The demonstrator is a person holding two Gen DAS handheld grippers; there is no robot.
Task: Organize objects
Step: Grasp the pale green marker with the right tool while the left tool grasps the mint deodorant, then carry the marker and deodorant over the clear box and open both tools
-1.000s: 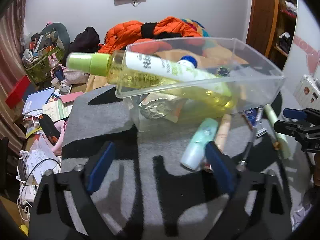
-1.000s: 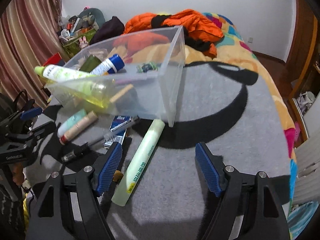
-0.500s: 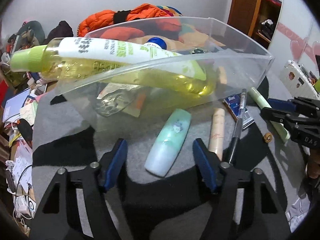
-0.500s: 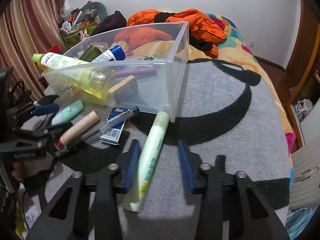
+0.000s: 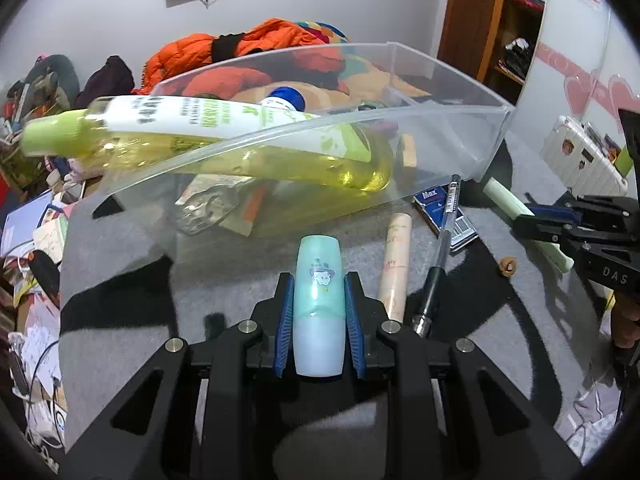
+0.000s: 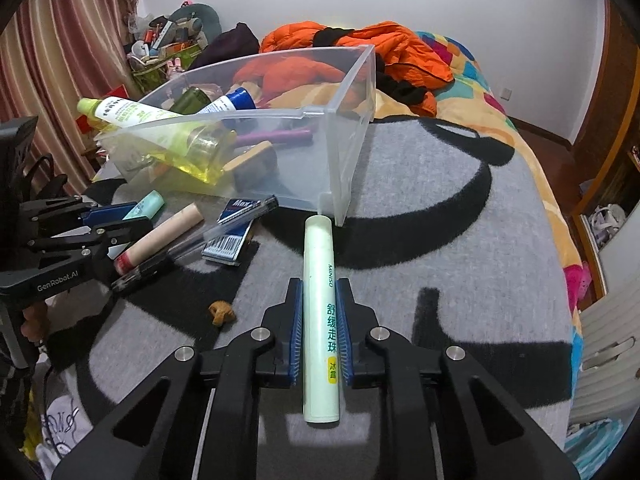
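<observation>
A clear plastic bin (image 5: 452, 92) (image 6: 348, 128) sits on the grey-and-black blanket and holds a yellow-green bottle (image 5: 224, 136) (image 6: 160, 128), a blue-capped tube (image 5: 286, 98) and other items. My left gripper (image 5: 319, 292) is shut on a mint-green tube (image 5: 319, 300), which also shows in the right wrist view (image 6: 146, 205). My right gripper (image 6: 320, 308) is shut on a pale green MINISO stick (image 6: 320, 312), whose far end shows in the left wrist view (image 5: 506, 200). Both lie on the blanket just in front of the bin.
A beige tube (image 5: 396, 264) (image 6: 160, 236), a black pen (image 5: 440, 248) (image 6: 200, 240), a blue packet (image 5: 444, 208) (image 6: 234, 236) and a small brown lump (image 6: 221, 312) lie on the blanket between the grippers. Orange clothing (image 6: 384, 44) is piled behind the bin. Clutter lines the left.
Both grippers moved forward and closed: the left onto the mint-green tube, the right onto the pale green stick. One second ago both were wide open.
</observation>
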